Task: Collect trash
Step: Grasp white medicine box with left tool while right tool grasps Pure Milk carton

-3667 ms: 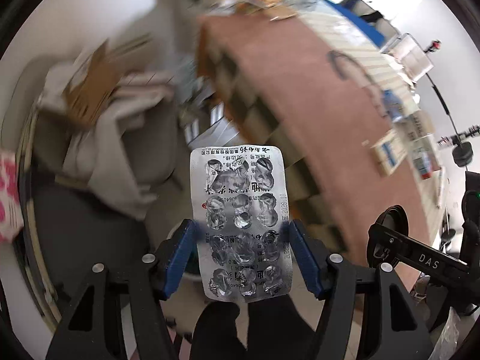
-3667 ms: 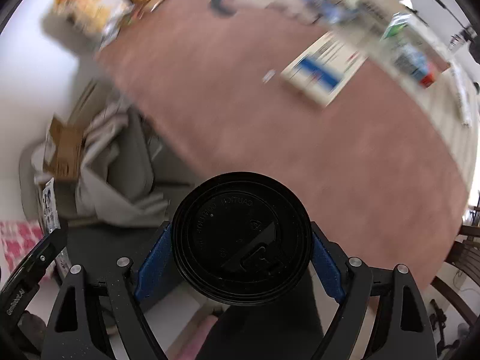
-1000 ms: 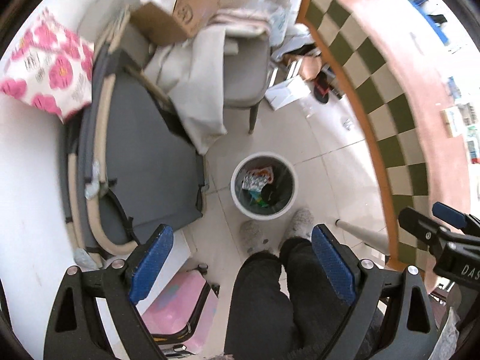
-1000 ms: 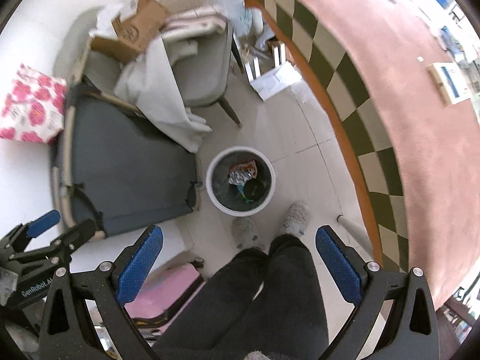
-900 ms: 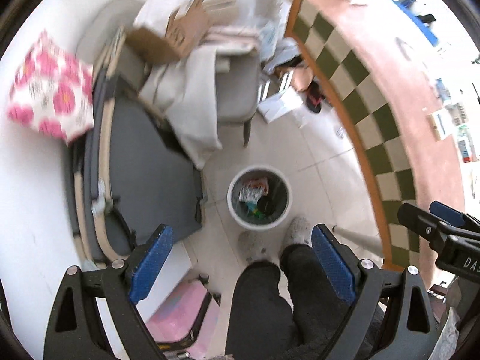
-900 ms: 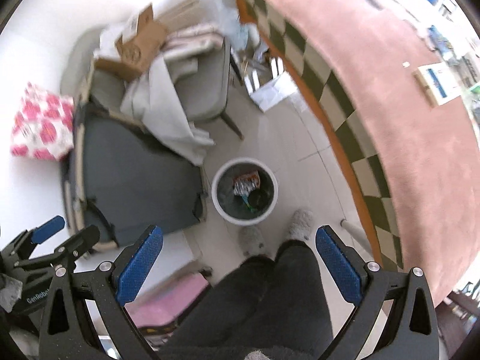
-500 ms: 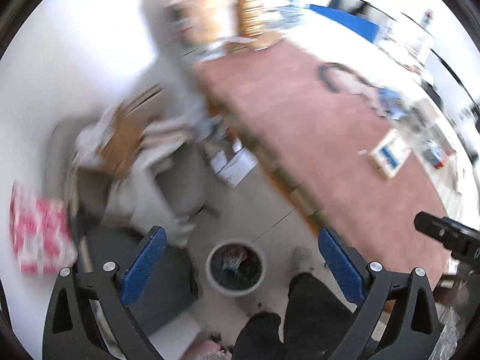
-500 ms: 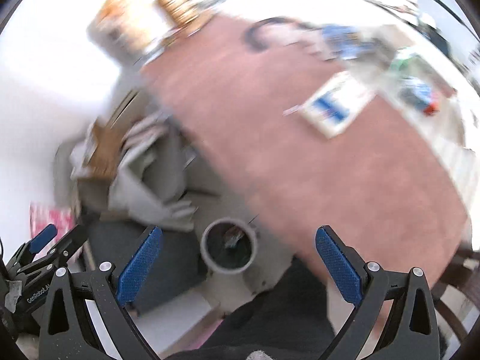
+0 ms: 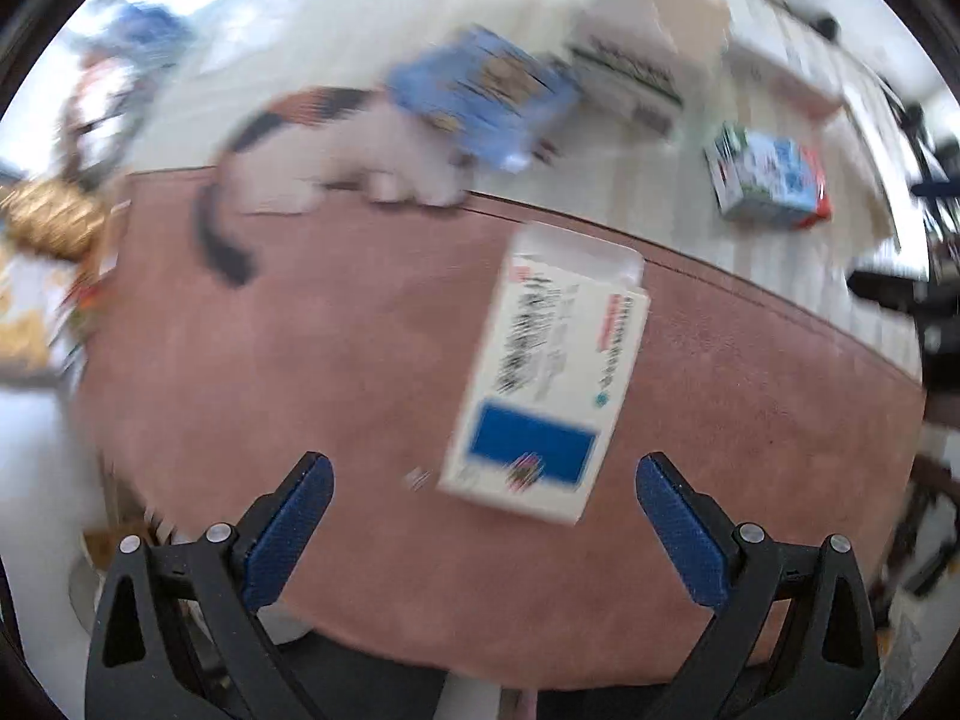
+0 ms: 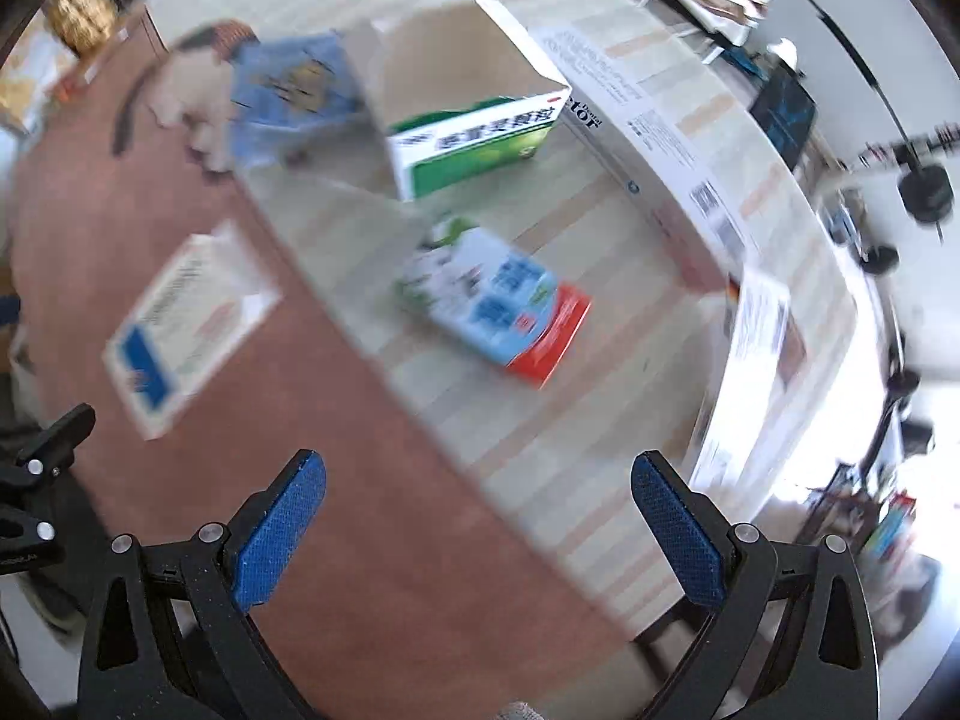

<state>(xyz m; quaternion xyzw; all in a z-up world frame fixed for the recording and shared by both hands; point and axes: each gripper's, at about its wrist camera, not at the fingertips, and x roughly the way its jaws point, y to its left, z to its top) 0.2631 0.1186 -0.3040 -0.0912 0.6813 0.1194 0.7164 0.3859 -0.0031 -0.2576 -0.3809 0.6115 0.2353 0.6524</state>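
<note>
My left gripper is open and empty, just above the brown table mat. A white medicine box with a blue patch lies on the mat just ahead of it. My right gripper is open and empty over the striped cloth. A blue, white and red carton lies ahead of it. The white medicine box also shows at the left of the right wrist view. Both views are blurred by motion.
A calico cat lies at the far edge of the mat. A blue packet and a white-green box sit behind it. A green box and a long white carton lie on the striped cloth.
Both grippers have swung up from the floor bin to the tabletop. The blister pack and black cup lid held earlier are gone from the jaws; both stay open.
</note>
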